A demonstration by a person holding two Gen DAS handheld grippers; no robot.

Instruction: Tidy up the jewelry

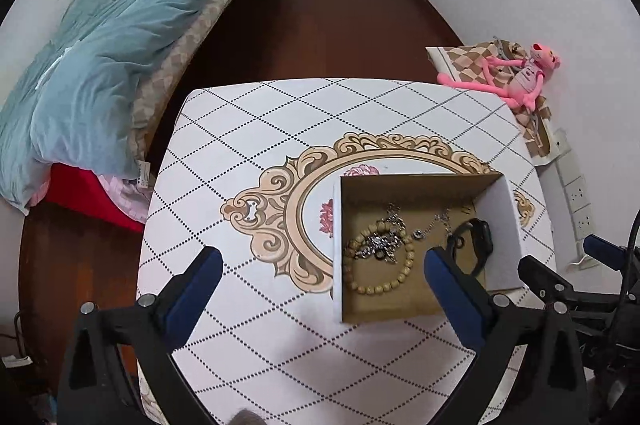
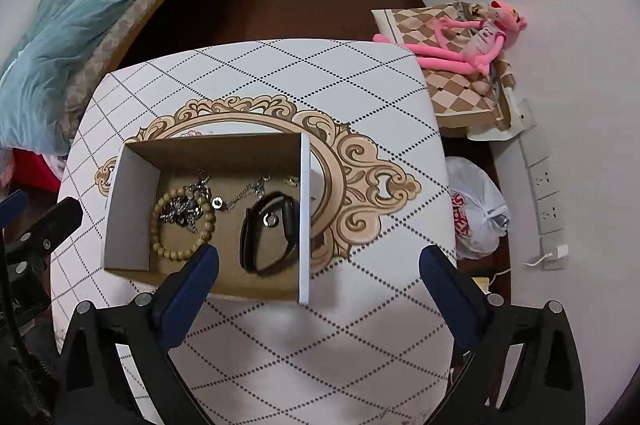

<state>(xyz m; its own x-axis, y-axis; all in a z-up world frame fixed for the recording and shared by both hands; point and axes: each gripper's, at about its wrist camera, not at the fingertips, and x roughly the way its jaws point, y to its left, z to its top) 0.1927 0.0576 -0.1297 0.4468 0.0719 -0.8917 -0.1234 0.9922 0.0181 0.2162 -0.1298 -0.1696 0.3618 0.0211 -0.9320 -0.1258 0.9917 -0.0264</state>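
Cardboard box (image 2: 216, 153) on table (image 2: 340, 337): wooden bead bracelet (image 2: 160, 237), tangled silver chains (image 2: 184, 209), black wristband (image 2: 268, 237) inside. Left gripper (image 1: 320, 257), right gripper (image 2: 320, 257) both spread wide, empty, near box.

Even indoor light, soft shadows; strong fisheye bending, perhaps slight edge blur.

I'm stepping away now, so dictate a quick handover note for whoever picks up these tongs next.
Left tongs: open, holding nothing, over the table with the right finger above the box.
Right tongs: open, holding nothing, with the left finger above the box's near edge.
Cardboard box sits on the table. Inside lie a bead bracelet, a tangle of silver chains, a black wristband, small rings and a thin necklace.
Done: all visible jewelry is in the box.
Left: cannot tell; pieces lie loose and tangled, so sorting may remain.
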